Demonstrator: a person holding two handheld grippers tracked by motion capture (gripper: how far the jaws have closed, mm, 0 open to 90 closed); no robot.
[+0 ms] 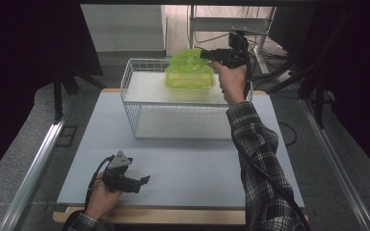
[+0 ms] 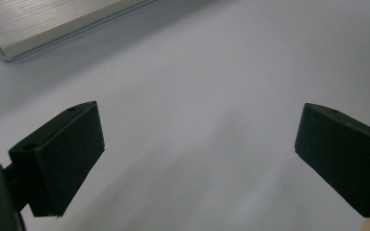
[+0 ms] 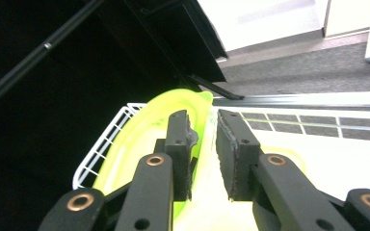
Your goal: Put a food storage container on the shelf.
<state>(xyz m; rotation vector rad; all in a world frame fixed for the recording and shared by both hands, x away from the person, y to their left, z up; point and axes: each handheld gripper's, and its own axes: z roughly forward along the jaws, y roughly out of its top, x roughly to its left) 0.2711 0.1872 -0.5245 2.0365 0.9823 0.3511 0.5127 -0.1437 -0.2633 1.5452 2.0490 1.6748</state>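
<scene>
One white wire basket [image 1: 134, 108], one green container [image 1: 189, 78], one green lid [image 1: 186, 57], two tongs

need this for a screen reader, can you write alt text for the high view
A person's right-hand tongs reach a round lime-green lid tilted above a lime-green container that sits in a white wire basket at the far side of a pale table. The left-hand tongs rest open on the near table, holding nothing.
</scene>
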